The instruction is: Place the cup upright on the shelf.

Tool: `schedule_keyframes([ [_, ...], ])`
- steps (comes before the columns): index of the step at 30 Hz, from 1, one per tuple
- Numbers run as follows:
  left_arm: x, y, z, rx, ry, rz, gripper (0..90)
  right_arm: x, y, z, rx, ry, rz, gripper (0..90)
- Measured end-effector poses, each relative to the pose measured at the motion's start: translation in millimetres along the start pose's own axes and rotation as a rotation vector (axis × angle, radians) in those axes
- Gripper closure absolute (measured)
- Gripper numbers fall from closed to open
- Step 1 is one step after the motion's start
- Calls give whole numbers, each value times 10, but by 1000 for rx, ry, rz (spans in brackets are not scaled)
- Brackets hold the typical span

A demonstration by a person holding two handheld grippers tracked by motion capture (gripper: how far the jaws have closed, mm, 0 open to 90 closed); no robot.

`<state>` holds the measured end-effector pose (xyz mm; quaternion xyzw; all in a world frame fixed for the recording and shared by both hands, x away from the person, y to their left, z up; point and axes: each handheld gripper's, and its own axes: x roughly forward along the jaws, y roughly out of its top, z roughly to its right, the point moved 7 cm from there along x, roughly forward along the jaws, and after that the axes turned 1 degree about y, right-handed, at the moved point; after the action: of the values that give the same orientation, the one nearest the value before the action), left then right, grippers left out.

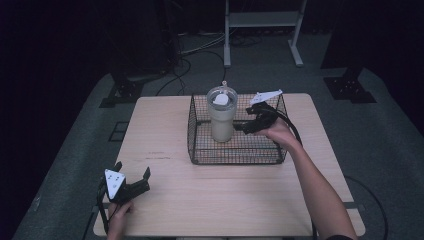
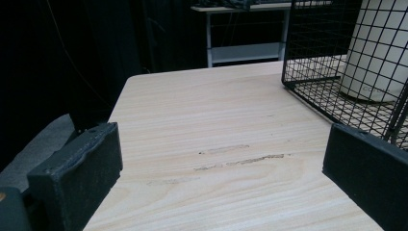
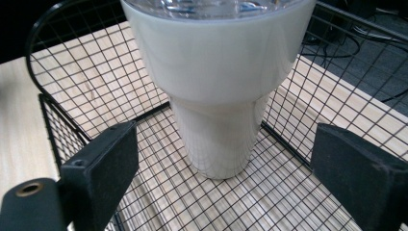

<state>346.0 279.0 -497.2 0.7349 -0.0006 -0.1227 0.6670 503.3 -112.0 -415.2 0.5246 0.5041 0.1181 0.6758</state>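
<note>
My right claw [image 1: 246, 126] gapes wide inside the basket [image 1: 193, 131]; closing off-center could topple the tall cup [image 1: 222, 114].

The high view looks forward and down from above the person's side, taking in the whole tabletop [image 1: 220, 200] from some way off. The left gripper view sits low near the front left corner, facing across bare wood toward the basket [image 2: 308, 72], well apart from it. The right gripper view looks slightly down into the basket at the tumbler [image 3: 216, 86], very near. All three views share the basket and the tumbler.
</note>
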Motion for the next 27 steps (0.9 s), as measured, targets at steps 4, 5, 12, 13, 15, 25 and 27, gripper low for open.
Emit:
schedule_keyframes([
  [4, 1, 0, 0, -1, -1, 0, 0, -109, 2, -40, 9, 2, 9, 92],
  [5, 1, 0, 0, -1, -1, 0, 0, -109, 2, -40, 9, 2, 9, 92],
  [12, 0, 0, 2, 2, 0, -1, 0, -259, -37, -113, 5, 10, 19, 92],
  [13, 0, 0, 2, 3, 0, -1, 0, -298, -52, -130, -1, 12, 23, 92],
  [15, 0, 0, 2, 3, 0, -1, 0, -313, -60, -137, 1, 10, 24, 92],
  [25, 1, -1, 3, 6, 0, -2, 0, -500, -215, -220, -3, 17, 24, 91],
  [27, 1, -1, 3, 6, 1, -2, 0, -533, -239, -243, -3, 24, 30, 91],
])
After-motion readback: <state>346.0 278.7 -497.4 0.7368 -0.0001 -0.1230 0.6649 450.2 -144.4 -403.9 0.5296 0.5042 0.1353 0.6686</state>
